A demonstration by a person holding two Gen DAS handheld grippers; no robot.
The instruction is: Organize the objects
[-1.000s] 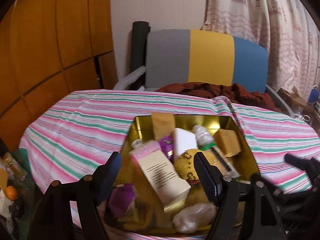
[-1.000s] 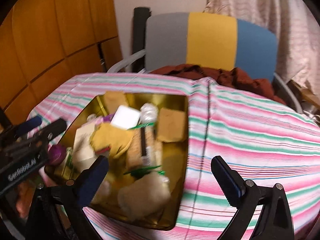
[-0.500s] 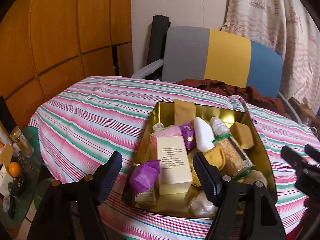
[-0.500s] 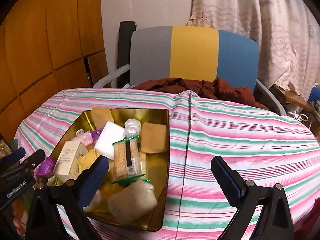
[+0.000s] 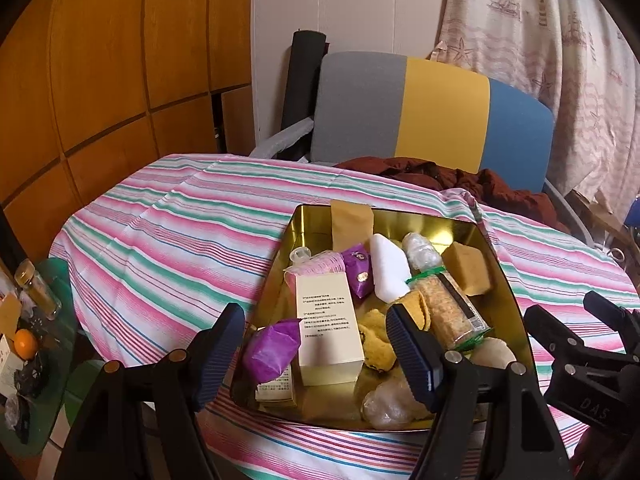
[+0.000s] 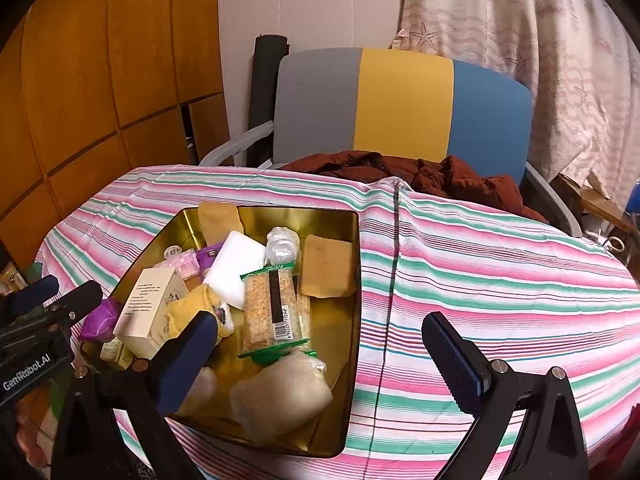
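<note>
Place: lived-in home room
Signs: printed curtain (image 5: 560, 60), wood panelling (image 5: 100, 72), tricolour chair (image 6: 404, 108), striped cloth on worktop (image 6: 500, 280)

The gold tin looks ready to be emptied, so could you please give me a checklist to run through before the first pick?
1. Left tool open and empty: ok.
2. Right tool open and empty: ok.
3. Gold tin flat on the striped tablecloth: ok.
4. Bare cloth to the tin's right for laying things out: ok.
5. Cream box on top, free to lift: ok, though it leans on items beneath.
6. Cracker pack unobstructed: ok.
</note>
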